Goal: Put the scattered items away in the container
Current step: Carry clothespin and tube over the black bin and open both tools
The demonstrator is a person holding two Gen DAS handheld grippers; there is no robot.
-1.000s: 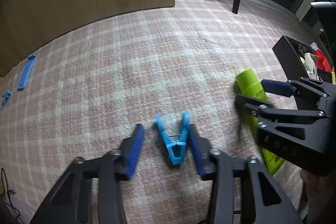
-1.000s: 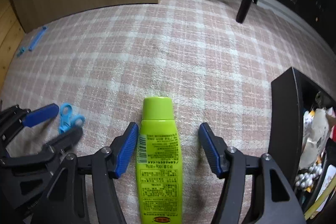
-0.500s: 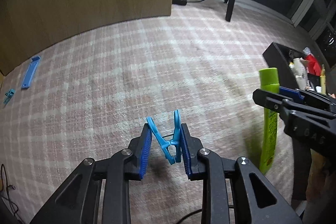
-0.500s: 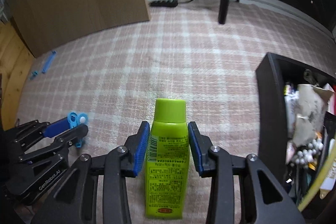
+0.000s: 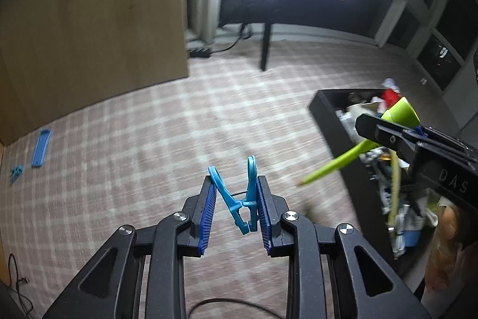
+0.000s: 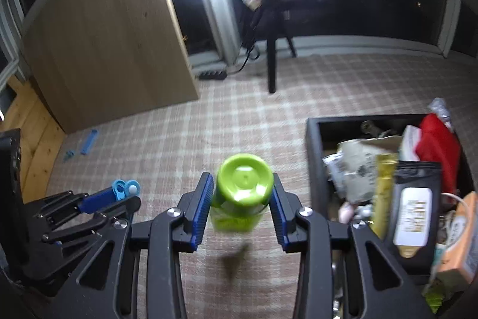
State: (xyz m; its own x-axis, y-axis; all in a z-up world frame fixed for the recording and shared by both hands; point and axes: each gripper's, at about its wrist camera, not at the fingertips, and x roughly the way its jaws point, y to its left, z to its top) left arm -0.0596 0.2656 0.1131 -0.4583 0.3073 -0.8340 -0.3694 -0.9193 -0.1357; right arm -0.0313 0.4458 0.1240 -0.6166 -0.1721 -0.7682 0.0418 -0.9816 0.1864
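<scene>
My left gripper (image 5: 236,199) is shut on a light blue clothes peg (image 5: 239,196) and holds it above the checked carpet. It also shows in the right wrist view (image 6: 119,196) at the left, with the peg (image 6: 125,189) at its tip. My right gripper (image 6: 242,199) is shut on a lime green tube (image 6: 243,193), cap toward the camera, lifted off the carpet. In the left wrist view the tube (image 5: 401,109) hangs from the right gripper (image 5: 397,127) over the black container (image 5: 325,115). The container (image 6: 312,151) stands to the right, full of packets.
A blue flat strip (image 5: 41,148) and a small blue piece (image 5: 16,172) lie on the carpet at far left, near a wooden panel (image 5: 89,20). A tripod leg (image 6: 271,65) and a power strip (image 6: 212,75) stand at the back. A ring light glares overhead.
Both grippers closed on their items, the peg and the green tube, and lifted them off the carpet. The views tilted upward and the tube moved toward the container.
</scene>
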